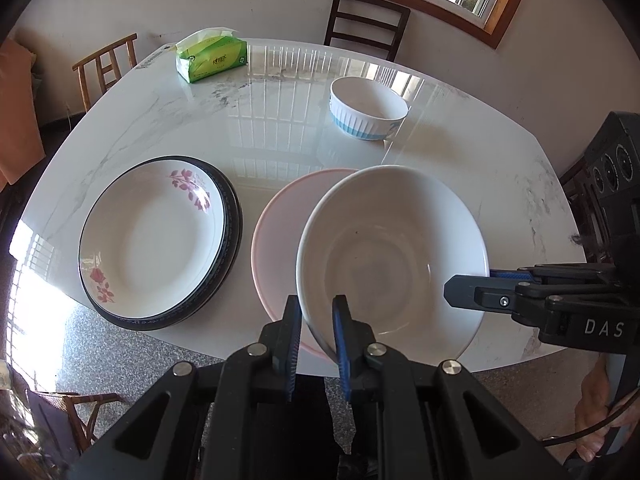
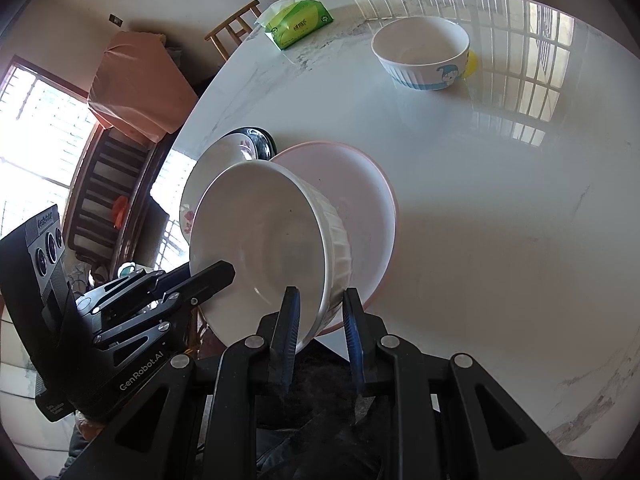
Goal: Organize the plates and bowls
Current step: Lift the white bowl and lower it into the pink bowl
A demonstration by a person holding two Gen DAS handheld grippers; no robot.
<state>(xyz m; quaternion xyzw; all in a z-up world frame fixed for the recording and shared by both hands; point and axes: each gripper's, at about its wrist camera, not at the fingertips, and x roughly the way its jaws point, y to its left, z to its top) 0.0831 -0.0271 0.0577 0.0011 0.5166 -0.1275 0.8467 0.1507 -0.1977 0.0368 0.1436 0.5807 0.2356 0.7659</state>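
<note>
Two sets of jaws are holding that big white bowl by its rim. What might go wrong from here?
1. The bowl is pinched only at its thin rim by the left gripper and right gripper; it may slip and chip.
2. It hangs tilted over the pink plate, so a drop could crack both.
3. The plate stack sits near the table edge, close enough to be nudged.
</note>
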